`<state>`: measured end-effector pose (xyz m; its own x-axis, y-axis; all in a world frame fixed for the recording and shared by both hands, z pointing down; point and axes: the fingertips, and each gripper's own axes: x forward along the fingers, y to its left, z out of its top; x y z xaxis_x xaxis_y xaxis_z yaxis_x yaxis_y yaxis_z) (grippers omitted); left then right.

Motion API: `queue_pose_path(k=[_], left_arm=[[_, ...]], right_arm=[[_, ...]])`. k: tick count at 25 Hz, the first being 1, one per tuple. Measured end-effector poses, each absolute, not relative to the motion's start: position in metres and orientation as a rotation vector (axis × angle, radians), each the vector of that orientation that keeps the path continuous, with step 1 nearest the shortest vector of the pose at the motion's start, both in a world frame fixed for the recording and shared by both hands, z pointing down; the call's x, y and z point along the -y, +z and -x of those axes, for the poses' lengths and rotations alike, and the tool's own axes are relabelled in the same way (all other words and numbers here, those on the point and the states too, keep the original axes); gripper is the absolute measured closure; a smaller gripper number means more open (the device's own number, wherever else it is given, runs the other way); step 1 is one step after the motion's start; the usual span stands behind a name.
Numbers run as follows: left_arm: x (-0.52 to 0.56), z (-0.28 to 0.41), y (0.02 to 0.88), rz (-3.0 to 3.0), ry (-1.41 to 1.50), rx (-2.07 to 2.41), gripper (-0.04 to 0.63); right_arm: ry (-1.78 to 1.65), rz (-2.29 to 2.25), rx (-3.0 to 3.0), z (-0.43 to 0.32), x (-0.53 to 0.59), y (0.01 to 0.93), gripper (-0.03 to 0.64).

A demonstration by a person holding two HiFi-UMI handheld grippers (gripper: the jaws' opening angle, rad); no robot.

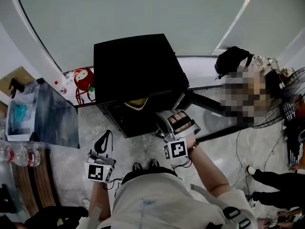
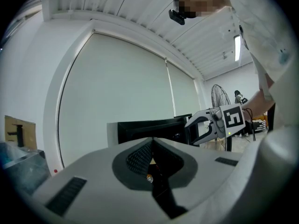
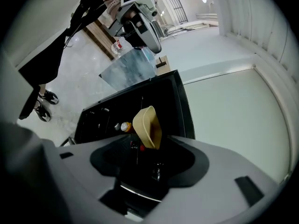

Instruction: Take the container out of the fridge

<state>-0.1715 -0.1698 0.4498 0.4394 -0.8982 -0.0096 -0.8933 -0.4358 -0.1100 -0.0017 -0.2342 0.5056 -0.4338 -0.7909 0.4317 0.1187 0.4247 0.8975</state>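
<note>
Pale marbled stone floor [image 1: 138, 147] underfoot, with a broad light-grey window blind [image 1: 143, 8] behind. Black cube-shaped fridge [image 1: 136, 66] on the floor in front of that blind, its door swung open toward the person's right. Grey-blue glassy box [image 1: 45, 113] off to the fridge's left, well apart from it. Small red toy figure [image 1: 84, 78] between the two, close to the wall. Right claw [image 1: 177, 120] just in front of the open fridge and pointed into it, jaws spread wide, nothing gripped between them. Left claw [image 1: 102, 140] lower in the head view and farther from the fridge, pointing level, jaws pressed together and empty. Tan bowl-shaped plastic container [image 1: 137, 103] inside the fridge, just under the top edge of the open front, to the left of the right claw and clear of its jaws. Same container straight ahead beyond the open jaws in the right gripper view, untouched. Small orange-and-white bottle [image 3: 125, 126] just beside the container in that view, among the dark shelves.
</note>
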Motion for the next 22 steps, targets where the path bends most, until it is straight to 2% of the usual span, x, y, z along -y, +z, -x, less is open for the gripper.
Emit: queue_pose_path(k=[10, 22], left_arm=[[0.174, 0.18, 0.453, 2.571, -0.088, -1.642, 0.589], [0.177, 0.193, 0.456, 2.521, -0.127, -1.711, 0.589]], right_arm=[[-1.156, -0.562, 1.72, 0.013, 0.246, 0.518, 0.357], [-1.2, -0.467, 1.67, 0.039, 0.28, 0.585, 0.357]])
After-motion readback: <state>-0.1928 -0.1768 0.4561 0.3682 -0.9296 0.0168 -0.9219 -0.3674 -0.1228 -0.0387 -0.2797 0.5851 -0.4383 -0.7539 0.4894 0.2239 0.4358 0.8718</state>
